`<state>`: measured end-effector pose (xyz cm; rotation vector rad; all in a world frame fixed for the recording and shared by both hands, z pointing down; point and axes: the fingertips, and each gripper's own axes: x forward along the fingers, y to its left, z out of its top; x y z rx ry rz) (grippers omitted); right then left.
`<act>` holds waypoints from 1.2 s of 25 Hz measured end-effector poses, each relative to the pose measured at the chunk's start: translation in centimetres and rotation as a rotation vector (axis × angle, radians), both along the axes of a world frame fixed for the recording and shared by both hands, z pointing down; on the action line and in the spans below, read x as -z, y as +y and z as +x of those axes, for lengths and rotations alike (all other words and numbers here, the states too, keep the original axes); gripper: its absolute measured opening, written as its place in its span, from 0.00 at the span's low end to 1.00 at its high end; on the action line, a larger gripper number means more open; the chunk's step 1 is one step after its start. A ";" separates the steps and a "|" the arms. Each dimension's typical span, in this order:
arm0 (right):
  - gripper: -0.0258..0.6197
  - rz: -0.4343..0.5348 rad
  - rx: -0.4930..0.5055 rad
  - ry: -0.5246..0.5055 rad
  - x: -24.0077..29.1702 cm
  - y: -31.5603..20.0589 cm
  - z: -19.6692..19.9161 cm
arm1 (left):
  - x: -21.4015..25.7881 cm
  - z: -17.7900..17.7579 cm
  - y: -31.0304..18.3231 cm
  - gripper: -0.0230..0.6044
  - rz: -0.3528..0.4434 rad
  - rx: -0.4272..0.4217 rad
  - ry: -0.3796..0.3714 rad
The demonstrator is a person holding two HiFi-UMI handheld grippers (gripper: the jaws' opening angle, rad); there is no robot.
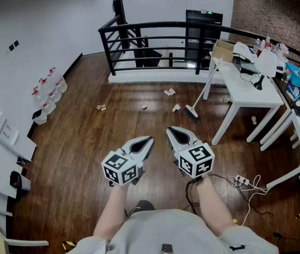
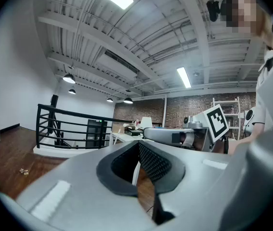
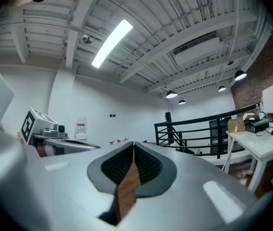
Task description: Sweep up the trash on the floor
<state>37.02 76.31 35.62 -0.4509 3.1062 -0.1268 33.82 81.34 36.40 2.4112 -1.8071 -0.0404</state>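
Left hand-held gripper (image 1: 150, 139) and right hand-held gripper (image 1: 170, 130): both shut, empty.
Trash (image 1: 169, 92) lies just above centre frame by the broom (image 1: 191, 111) leaning on the bench (image 1: 247, 91); a clumsy grab may topple it.

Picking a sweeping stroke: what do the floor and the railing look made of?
Floor: dark wood planks, slightly glossy; plank seams and a soft sheen show. Railing: probably black-painted metal; thin uniform bars under a curved top rail.

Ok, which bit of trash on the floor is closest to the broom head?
The white scrap just left of the broom head; the other scraps lie farther left or nearer the railing.
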 end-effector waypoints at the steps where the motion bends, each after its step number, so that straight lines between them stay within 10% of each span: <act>1: 0.04 0.001 -0.007 -0.003 0.1 -0.6 -0.2 | 0.1 -0.2 -0.5 0.04 0.000 -0.007 -0.002; 30: 0.04 -0.097 -0.327 0.113 -2.4 -27.8 -13.4 | -3.7 -16.6 -28.9 0.04 -0.088 -0.247 0.078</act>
